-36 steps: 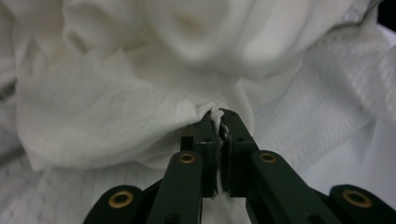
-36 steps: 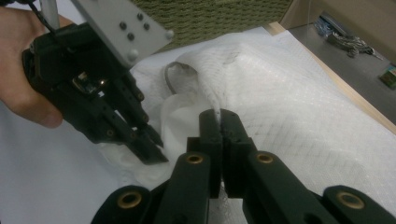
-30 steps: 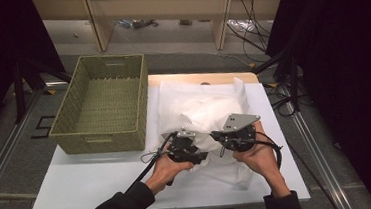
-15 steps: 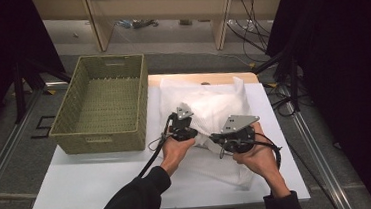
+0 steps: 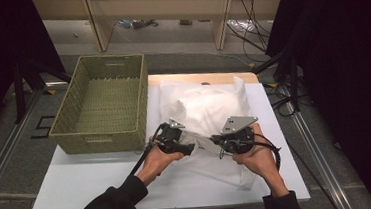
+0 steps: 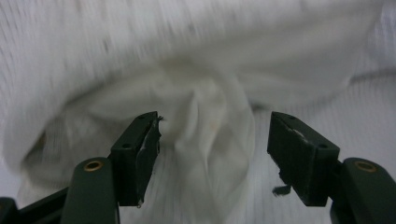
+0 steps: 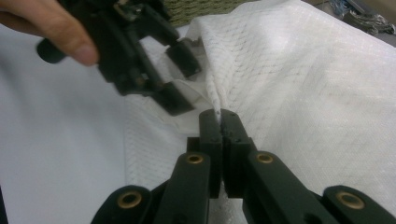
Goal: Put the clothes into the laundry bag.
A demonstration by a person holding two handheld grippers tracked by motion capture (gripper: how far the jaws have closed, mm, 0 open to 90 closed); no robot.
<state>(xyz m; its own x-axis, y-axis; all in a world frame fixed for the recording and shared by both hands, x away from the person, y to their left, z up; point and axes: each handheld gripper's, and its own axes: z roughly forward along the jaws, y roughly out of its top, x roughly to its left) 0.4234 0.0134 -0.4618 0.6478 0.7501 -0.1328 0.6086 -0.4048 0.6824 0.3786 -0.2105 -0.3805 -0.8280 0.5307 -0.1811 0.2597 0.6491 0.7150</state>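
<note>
A: White woven plastic sack, stuffed with white cloth, lies just right of the olive wicker basket. Right gripper pinches its mouth edge shut.

B: Left gripper?

A: Jaws just opened — cloth between, unpinched. Probably re-gripping the mouth next. White tabletop, grey floor beyond the basket.

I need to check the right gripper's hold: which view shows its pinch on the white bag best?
The right gripper view: right gripper jaws are shut on a fold of the white bag. The high view shows it small, from above; the left gripper view shows bag fabric.
</note>
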